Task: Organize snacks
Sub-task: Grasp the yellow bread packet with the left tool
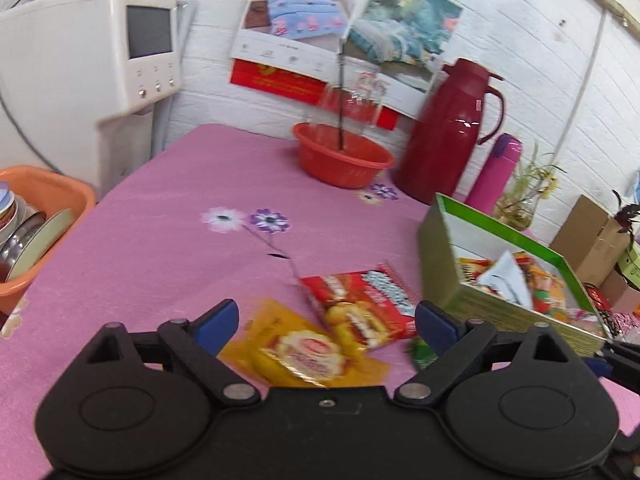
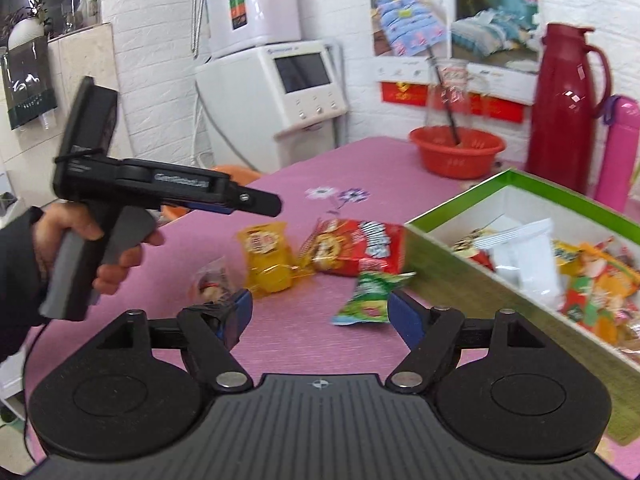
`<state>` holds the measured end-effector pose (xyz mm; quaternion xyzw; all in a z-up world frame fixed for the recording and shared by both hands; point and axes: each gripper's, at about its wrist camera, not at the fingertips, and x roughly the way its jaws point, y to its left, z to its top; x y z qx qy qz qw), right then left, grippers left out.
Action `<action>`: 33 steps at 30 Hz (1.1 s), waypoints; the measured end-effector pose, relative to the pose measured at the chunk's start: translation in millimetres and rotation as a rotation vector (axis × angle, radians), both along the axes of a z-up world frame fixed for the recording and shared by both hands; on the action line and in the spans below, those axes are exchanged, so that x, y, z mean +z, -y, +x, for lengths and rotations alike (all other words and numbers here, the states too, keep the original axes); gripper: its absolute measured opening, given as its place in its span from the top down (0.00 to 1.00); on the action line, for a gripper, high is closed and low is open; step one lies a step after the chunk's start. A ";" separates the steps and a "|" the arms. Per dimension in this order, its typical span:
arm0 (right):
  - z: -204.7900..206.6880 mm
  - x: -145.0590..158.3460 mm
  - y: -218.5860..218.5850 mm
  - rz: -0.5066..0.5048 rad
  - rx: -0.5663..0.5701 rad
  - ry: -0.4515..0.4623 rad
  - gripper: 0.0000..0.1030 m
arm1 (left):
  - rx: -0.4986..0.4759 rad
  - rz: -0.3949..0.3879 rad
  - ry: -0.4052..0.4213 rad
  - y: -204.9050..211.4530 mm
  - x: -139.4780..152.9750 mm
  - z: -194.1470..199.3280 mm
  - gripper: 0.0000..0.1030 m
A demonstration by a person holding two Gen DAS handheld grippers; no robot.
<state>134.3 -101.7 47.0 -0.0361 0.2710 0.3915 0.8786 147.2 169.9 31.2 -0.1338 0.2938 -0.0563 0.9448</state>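
Both claws (empty, jaws wide) hover above red packet (image 1: 360, 304).

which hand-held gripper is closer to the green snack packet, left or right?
Right. The right hand-held gripper is open with the green snack packet just ahead by its right finger. The left hand-held gripper is open over the yellow packet, further off.

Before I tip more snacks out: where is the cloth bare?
Bare: the wide pink cloth between the orange basket, red bowl and flower print. Crowded: beside the green box, where the yellow, red and green packets lie.
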 end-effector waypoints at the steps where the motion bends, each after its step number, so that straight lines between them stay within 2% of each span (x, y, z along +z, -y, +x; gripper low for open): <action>1: 0.1 -0.8 -4.7 0.002 0.010 -0.013 0.00 | 0.006 -0.010 -0.007 -6.3 -3.5 3.0 0.00; 5: 1.8 -5.8 -18.8 -0.016 0.029 -0.036 0.00 | 0.031 -0.088 -0.062 -24.8 -20.3 17.8 0.00; 8: 5.6 -10.6 -23.7 -0.024 0.034 -0.062 0.00 | -0.009 -0.131 -0.097 -26.3 -30.9 21.9 0.02; 9: 7.2 -11.9 -25.0 -0.026 0.036 -0.070 0.00 | -0.038 -0.136 -0.107 -23.2 -33.7 20.1 0.18; 11: 8.6 -14.4 -26.5 -0.035 0.037 -0.083 0.00 | -0.120 -0.164 -0.137 -13.5 -38.2 17.2 0.27; 13: 9.5 -17.3 -26.3 -0.045 0.042 -0.095 0.00 | -0.176 -0.163 -0.149 0.8 -37.2 13.0 0.27; 14: 9.7 -19.1 -26.5 -0.053 0.043 -0.102 0.00 | -0.204 -0.146 -0.149 9.2 -36.3 10.4 0.23; 15: 9.3 -21.1 -26.2 -0.061 0.042 -0.107 0.00 | -0.220 -0.125 -0.144 16.3 -35.1 7.3 0.14; 19: 10.2 -28.5 -23.1 -0.075 0.028 -0.145 0.00 | -0.222 -0.090 -0.103 25.2 -31.5 2.1 0.00; 23: 12.6 -33.3 -25.5 -0.094 0.013 -0.159 0.00 | -0.192 -0.096 -0.125 21.8 -37.8 11.5 0.00; 27: 18.1 -37.4 -32.4 -0.083 0.012 -0.183 0.00 | -0.172 -0.135 -0.137 15.7 -43.5 16.9 0.00; 31: 24.1 -41.5 -45.0 -0.069 0.030 -0.210 0.00 | -0.187 -0.122 -0.148 20.3 -41.5 15.9 0.00; 32: 24.9 -42.7 -48.4 -0.073 0.031 -0.208 0.00 | -0.191 -0.120 -0.150 22.1 -41.4 14.6 0.04; 33: 26.1 -44.3 -51.4 -0.083 0.024 -0.206 0.01 | -0.191 -0.111 -0.154 23.9 -41.2 13.4 0.14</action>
